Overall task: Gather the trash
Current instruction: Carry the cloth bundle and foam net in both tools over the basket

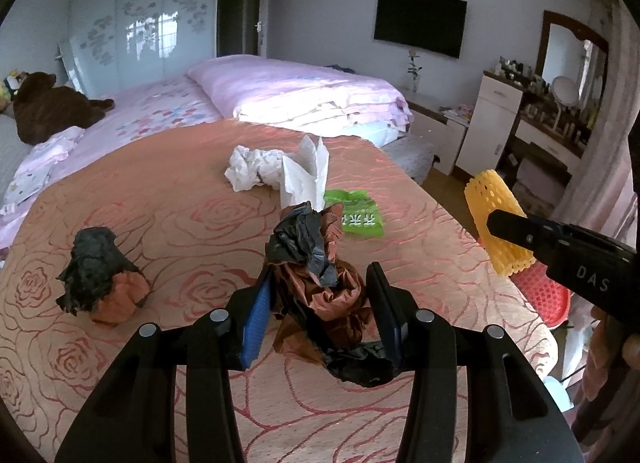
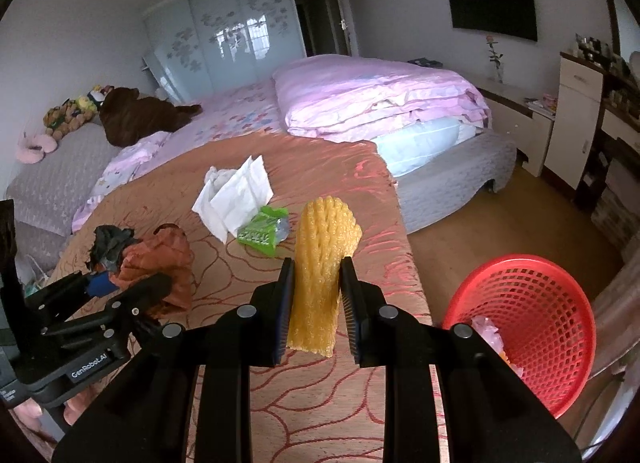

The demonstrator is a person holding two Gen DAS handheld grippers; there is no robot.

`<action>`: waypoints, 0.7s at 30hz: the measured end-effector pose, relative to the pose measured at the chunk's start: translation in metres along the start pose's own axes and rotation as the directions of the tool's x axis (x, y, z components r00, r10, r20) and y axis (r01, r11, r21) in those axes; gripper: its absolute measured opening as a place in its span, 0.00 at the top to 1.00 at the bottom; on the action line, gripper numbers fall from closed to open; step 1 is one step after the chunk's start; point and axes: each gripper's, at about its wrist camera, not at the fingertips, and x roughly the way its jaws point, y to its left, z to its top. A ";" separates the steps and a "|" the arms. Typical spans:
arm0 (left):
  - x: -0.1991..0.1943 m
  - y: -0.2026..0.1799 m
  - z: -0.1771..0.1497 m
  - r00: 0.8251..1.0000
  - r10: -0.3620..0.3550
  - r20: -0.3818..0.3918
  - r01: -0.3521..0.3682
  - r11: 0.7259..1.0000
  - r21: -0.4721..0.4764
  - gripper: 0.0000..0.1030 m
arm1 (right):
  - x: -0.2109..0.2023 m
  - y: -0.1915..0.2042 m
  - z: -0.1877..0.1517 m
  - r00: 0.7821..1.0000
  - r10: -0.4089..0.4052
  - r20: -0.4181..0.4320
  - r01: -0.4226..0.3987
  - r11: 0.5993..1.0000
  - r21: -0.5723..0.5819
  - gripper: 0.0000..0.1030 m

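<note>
Yellow foam netting (image 2: 322, 263) sits pinched upright in our right tool (image 2: 316, 303), held beside the red basket (image 2: 560, 343) ready to drop, while our left tool (image 1: 320, 315) straddles the brown-and-black crumpled bag (image 1: 320, 283) on the table (image 1: 160, 223), apparently closing on it.

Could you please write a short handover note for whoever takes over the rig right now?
Left gripper: shut on the brown-and-black bag wad, above the table.
Right gripper: shut on the yellow foam net, left of the red basket.
Done: some pinkish trash already lies in the basket.
Left: bin both held items, then the second dark wad, crumpled white tissues and green wrapper on the table.
</note>
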 end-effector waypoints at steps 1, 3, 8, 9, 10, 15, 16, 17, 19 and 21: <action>0.000 -0.001 0.000 1.000 -0.001 0.001 0.001 1.000 0.001 0.57 | -0.001 -0.002 0.000 1.000 -0.002 0.002 0.002 1.000 0.003 0.77; 0.000 -0.004 0.001 1.000 -0.003 0.001 0.003 1.000 0.006 0.57 | -0.002 -0.005 0.001 1.000 -0.006 0.005 0.006 1.000 0.006 0.77; 0.001 -0.016 0.006 1.000 -0.013 0.005 0.013 0.999 0.029 0.57 | -0.008 -0.018 0.002 1.000 -0.026 0.016 0.026 0.999 0.021 0.77; 0.001 -0.019 0.007 1.000 -0.016 0.006 0.016 0.999 0.036 0.57 | -0.009 -0.021 0.002 0.999 -0.030 0.018 0.029 0.999 0.024 0.77; 0.001 -0.022 0.008 1.000 -0.019 0.007 0.018 0.999 0.041 0.57 | -0.012 -0.025 0.003 0.999 -0.036 0.021 0.035 0.999 0.029 0.77; 0.001 -0.040 0.014 0.999 -0.049 0.012 0.048 0.996 0.074 0.57 | -0.022 -0.042 0.002 0.997 -0.067 0.032 0.066 0.997 0.044 0.77; 0.001 -0.044 0.016 0.998 -0.056 0.013 0.055 0.995 0.082 0.57 | -0.025 -0.047 0.002 0.997 -0.076 0.034 0.074 0.996 0.049 0.77; 0.002 -0.049 0.018 0.998 -0.064 0.015 0.062 0.994 0.092 0.57 | -0.027 -0.052 0.001 0.996 -0.083 0.035 0.081 0.995 0.054 0.77; 0.003 -0.057 0.020 0.997 -0.076 0.015 0.074 0.992 0.105 0.57 | -0.031 -0.059 0.000 0.995 -0.097 0.037 0.094 0.994 0.062 0.77; 0.005 -0.065 0.023 0.996 -0.087 0.015 0.084 0.990 0.117 0.57 | -0.035 -0.067 -0.002 0.993 -0.109 0.038 0.106 0.992 0.071 0.77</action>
